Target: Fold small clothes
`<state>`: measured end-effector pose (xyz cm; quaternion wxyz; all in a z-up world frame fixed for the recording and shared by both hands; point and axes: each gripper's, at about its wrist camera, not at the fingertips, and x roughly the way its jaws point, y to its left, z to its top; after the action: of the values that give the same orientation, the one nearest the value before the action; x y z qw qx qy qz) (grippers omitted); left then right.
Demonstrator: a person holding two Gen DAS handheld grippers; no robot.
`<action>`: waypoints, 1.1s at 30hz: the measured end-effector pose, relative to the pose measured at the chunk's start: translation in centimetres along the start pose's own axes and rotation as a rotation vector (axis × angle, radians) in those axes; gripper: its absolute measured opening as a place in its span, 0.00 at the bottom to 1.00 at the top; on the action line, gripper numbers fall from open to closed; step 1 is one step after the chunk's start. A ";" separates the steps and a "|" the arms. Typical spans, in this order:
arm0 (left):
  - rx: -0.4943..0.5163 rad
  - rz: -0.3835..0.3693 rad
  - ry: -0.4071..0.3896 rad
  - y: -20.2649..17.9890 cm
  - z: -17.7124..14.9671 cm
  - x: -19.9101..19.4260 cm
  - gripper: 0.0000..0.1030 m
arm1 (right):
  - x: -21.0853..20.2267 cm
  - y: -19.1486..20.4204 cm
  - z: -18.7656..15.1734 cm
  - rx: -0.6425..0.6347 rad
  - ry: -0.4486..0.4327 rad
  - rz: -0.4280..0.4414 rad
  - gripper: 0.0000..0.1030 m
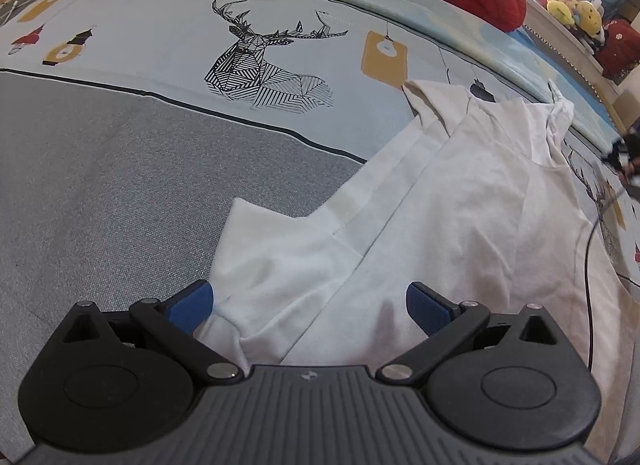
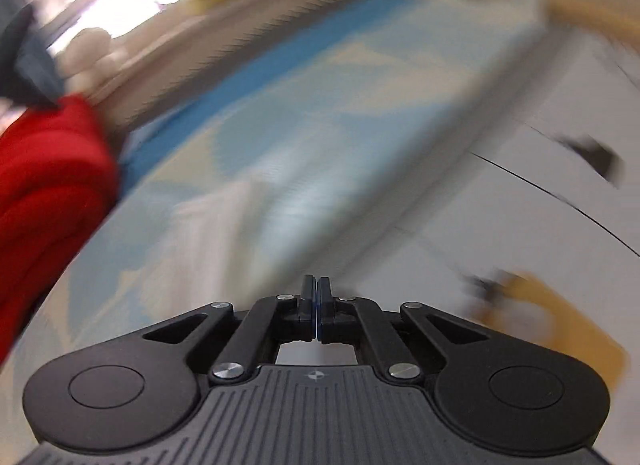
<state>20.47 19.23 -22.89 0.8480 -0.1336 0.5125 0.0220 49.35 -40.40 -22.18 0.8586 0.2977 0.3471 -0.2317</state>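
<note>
White garment [image 1: 440, 201] lying partly folded on the printed bedsheet [image 1: 160, 49], one side already turned in.

Left gripper [image 1: 308, 305] is hovering over the near hem with its blue pads [image 1: 426, 307] spread wide around the cloth, gripping nothing, probably lining up for the next fold. Right gripper [image 2: 316, 307] is pinched fully closed with nothing visible between its pads, its view blurred, sheet and something red [image 2: 52, 185] beyond.

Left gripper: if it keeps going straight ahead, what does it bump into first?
Most likely the white shirt. The left gripper is open, and the cloth already lies between its fingers and stretches on ahead.
</note>
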 end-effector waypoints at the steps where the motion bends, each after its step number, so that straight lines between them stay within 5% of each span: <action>1: -0.001 0.002 -0.004 0.0 0.0 0.0 1.00 | -0.1 -1.5 0.1 0.014 0.018 -0.005 0.04; 2: -0.003 0.004 -0.007 -0.1 -0.1 -0.1 1.00 | -0.2 -2.2 0.3 0.023 0.021 -0.008 0.06; 4: -0.005 0.008 -0.009 -0.1 -0.1 -0.1 1.00 | -0.8 -0.9 0.5 -0.025 -0.012 0.031 0.26; 5: -0.004 0.010 -0.009 -0.1 -0.1 0.0 1.00 | -0.9 0.7 0.6 -0.071 -0.036 0.064 0.51; 6: -0.003 0.010 -0.007 -0.1 -0.1 0.1 1.00 | -1.0 2.9 0.6 -0.125 -0.060 0.099 0.65; 11: -0.001 0.012 0.019 0.2 0.1 0.7 1.00 | 1.7 13.5 -0.5 -0.366 -0.068 0.143 0.66; 16: -0.044 -0.006 0.033 0.9 0.4 0.8 1.00 | 5.5 17.5 -2.7 -0.447 -0.040 0.007 0.63; 17: -0.047 -0.005 0.036 0.9 0.4 0.9 1.00 | 6.2 17.1 -2.8 -0.427 -0.042 -0.034 0.52; 18: -0.046 -0.003 0.036 0.9 0.4 0.9 1.00 | 6.3 15.9 -2.8 -0.406 -0.036 -0.052 0.18; 19: -0.044 -0.002 0.036 0.8 0.3 0.9 1.00 | 6.7 15.3 -2.5 -0.399 -0.019 -0.059 0.05; 22: -0.040 0.001 0.033 0.7 0.3 0.8 1.00 | 5.4 12.1 -1.4 -0.348 -0.050 -0.001 0.05; 26: -0.047 -0.006 0.024 0.7 0.3 0.6 1.00 | 1.3 3.8 0.7 -0.096 -0.045 0.104 0.05; 29: -0.046 -0.007 0.021 0.6 0.2 0.4 1.00 | -0.1 -3.0 0.8 0.065 0.032 0.133 0.13; 30: -0.045 -0.008 0.021 0.6 0.2 0.4 1.00 | 0.0 -4.9 0.6 0.099 0.068 0.121 0.31; 32: -0.040 -0.005 0.022 0.5 0.2 0.4 1.00 | -0.3 -8.1 0.4 0.192 0.086 0.173 0.45; 33: -0.039 -0.003 0.022 0.5 0.2 0.4 1.00 | -0.6 -8.9 0.5 0.220 0.070 0.208 0.66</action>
<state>20.78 19.67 -23.28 0.8395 -0.1511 0.5211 0.0291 43.81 -46.95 -24.53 0.8275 0.4323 0.3166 -0.1676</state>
